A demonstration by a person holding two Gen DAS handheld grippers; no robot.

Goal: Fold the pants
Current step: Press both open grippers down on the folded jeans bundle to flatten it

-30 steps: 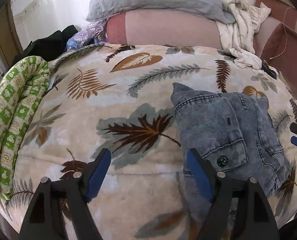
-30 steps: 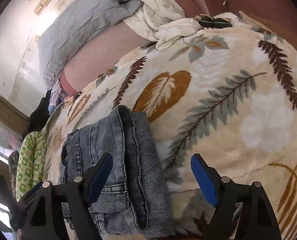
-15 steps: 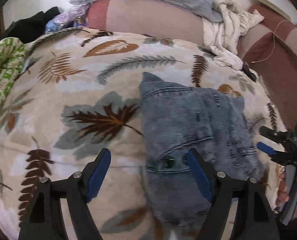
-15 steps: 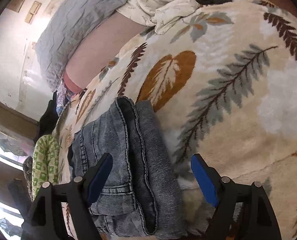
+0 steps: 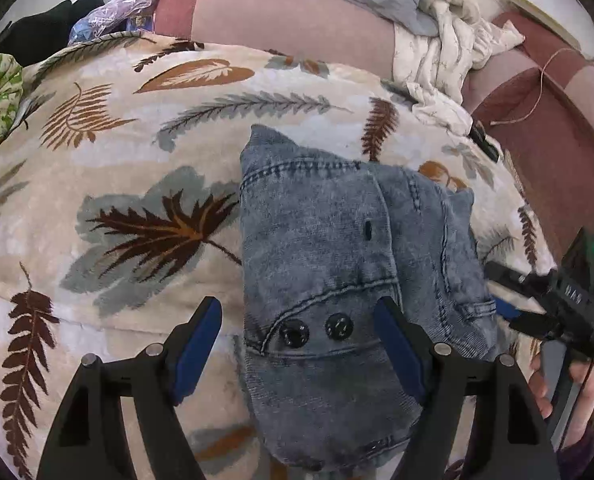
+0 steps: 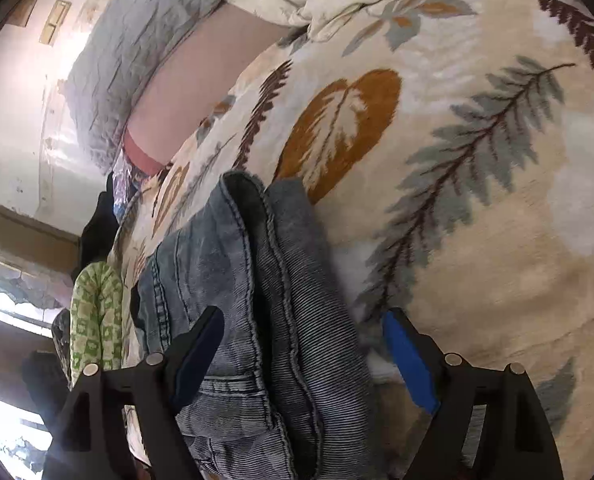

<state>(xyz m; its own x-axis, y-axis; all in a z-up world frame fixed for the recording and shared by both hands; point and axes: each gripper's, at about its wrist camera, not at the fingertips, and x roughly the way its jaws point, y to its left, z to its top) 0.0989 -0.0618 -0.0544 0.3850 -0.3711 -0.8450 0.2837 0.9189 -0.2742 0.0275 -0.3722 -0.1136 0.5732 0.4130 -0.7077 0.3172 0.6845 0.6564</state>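
Folded pants flanked by both tongs

Left tongs [image 5: 297, 340] and right tongs [image 6: 303, 346] are held wide, gripping nothing, astride the denim pants [image 5: 345, 264], apparently to tidy the compact bundle lain on the leaf-print blanket [image 5: 145, 152]; pillows [image 5: 281, 28] are seen beyond.

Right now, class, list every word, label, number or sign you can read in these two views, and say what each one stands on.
No text reads with certainty.
White marks on the housing of the right gripper: too blurred to read.
Two dark buttons on the jeans: any embossing is too small to read.
Green patterned cloth: printed shapes only, no legible letters.
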